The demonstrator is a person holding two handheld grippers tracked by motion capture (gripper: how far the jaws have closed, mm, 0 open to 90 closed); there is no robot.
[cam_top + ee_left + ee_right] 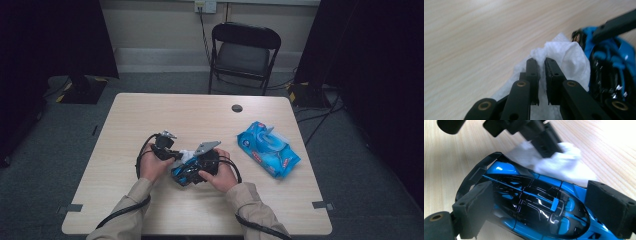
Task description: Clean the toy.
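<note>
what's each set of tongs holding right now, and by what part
Left tongs pinch a bunched fold of the white wipe. Right tongs clamp the glossy blue and black toy car across its two sides.

Recording lab: black curtains (50, 35), folding chair (243, 52), floor cables (320, 117), bare table (150, 110).

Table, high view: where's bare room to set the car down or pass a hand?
Free: the table along its far edge up to the round hole, and the left side. Crowded: near middle, where the left gripper pinches a white wipe against the blue toy car in the right gripper; wipes pack on the right.
</note>
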